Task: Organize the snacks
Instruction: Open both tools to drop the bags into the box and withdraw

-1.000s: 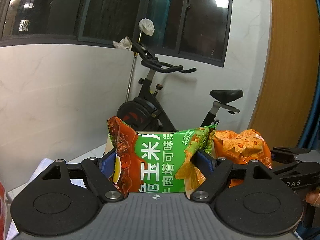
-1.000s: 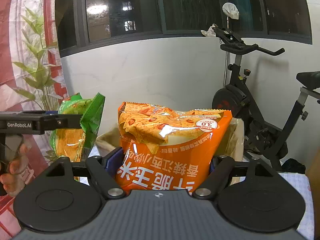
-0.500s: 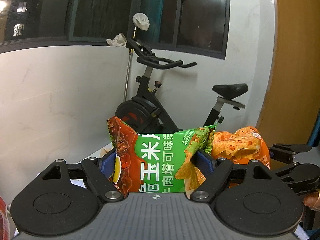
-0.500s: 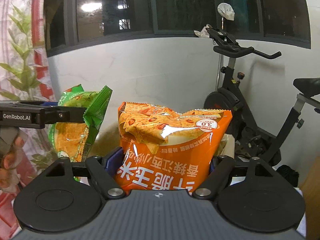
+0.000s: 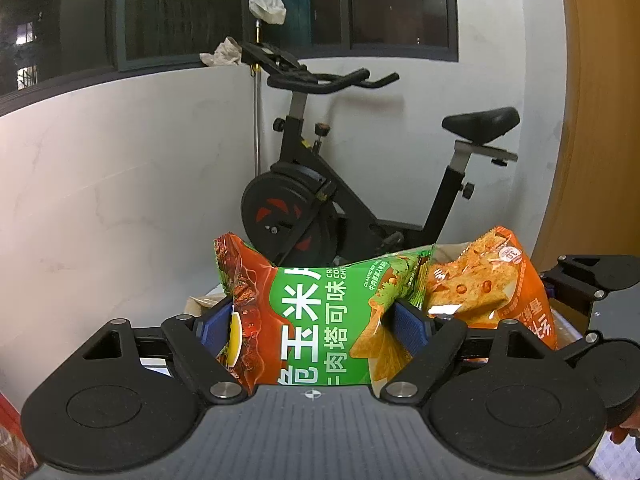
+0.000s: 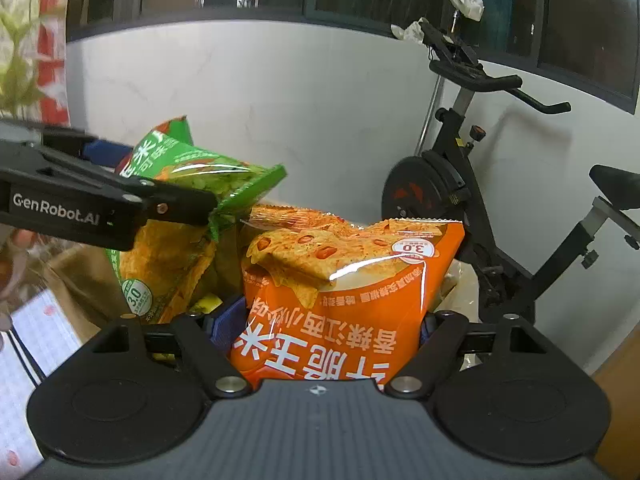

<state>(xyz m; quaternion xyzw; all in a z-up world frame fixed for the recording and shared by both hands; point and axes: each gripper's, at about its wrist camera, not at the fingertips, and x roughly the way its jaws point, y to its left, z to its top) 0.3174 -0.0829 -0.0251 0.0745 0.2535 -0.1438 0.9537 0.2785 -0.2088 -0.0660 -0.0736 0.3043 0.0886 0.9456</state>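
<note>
Surveying both wrist views, I logged the scene from the largest item down. A black exercise bike stood against the white wall, below a dark window, with a crumpled white cloth capping a thin pole beside its handlebars. A brown paper bag sat open under both grippers; I could not tell its contents.

The orange corn-chip bag was the larger packet in the right wrist view. The right gripper had its jaws pinching the lower part of this bag from both sides, with blue pads pressed into the film. The packet stood upright between the fingers, above the paper bag.

The green corn-chip bag was clamped in the left gripper, jaws closed on its sides, so that the film creased at the right pad. In the right wrist view this packet hung tilted from the gripper, just beside the orange one and apparently touching it at the upper corner.

A person's fingers showed blurred at the left edge, behind the left gripper body.
</note>
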